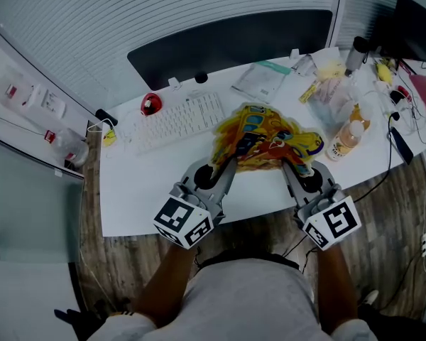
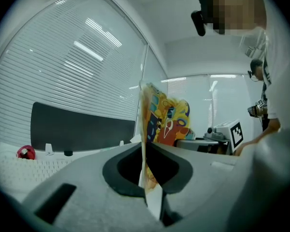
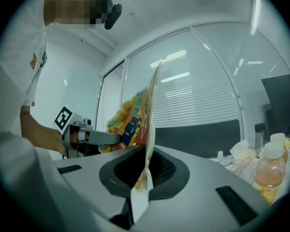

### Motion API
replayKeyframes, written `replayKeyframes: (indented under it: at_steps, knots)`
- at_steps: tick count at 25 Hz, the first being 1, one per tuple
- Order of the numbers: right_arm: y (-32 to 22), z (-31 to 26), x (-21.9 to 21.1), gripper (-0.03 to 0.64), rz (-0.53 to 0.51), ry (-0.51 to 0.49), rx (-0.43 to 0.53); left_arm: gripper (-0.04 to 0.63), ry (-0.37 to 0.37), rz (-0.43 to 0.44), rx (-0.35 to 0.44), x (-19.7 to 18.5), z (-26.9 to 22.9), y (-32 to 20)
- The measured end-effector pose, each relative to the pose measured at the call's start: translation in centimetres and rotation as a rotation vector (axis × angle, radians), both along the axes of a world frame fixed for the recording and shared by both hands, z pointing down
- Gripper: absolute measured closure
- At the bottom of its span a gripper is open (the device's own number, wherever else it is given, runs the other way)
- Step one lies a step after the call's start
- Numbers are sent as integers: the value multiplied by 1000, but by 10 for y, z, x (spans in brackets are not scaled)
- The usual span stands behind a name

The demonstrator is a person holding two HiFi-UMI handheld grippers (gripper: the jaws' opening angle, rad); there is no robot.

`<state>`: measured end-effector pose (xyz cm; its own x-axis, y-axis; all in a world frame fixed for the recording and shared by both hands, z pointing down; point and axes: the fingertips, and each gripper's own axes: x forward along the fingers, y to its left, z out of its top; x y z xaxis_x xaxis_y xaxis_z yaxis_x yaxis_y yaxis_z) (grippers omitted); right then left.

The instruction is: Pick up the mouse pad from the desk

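Note:
The mouse pad (image 1: 263, 139), thin and printed in yellow, red and blue, is raised off the white desk (image 1: 138, 190) and held by its two near corners. My left gripper (image 1: 227, 163) is shut on its left corner. My right gripper (image 1: 287, 165) is shut on its right corner. In the left gripper view the mouse pad (image 2: 160, 120) stands edge-on between the closed jaws of the left gripper (image 2: 147, 175). The right gripper view shows the same: the mouse pad (image 3: 144, 115) is pinched in the right gripper (image 3: 144, 175), with the other gripper (image 3: 79, 135) behind it.
A white keyboard (image 1: 177, 121) and a red mouse (image 1: 150, 104) lie left of the pad. An orange-drink bottle (image 1: 346, 138), plastic bags (image 1: 334, 91), papers (image 1: 261, 80) and cables crowd the right end. A dark panel (image 1: 227, 42) runs behind the desk.

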<state>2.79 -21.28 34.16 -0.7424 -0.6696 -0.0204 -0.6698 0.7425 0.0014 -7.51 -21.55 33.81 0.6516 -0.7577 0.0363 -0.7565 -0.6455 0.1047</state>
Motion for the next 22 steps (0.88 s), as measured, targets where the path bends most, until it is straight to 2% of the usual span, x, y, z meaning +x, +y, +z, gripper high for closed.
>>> replayKeyframes:
  at_steps: [22]
  knots:
    - [2, 5, -8, 597, -6, 13, -7, 572, -17, -17, -6, -7, 3, 6]
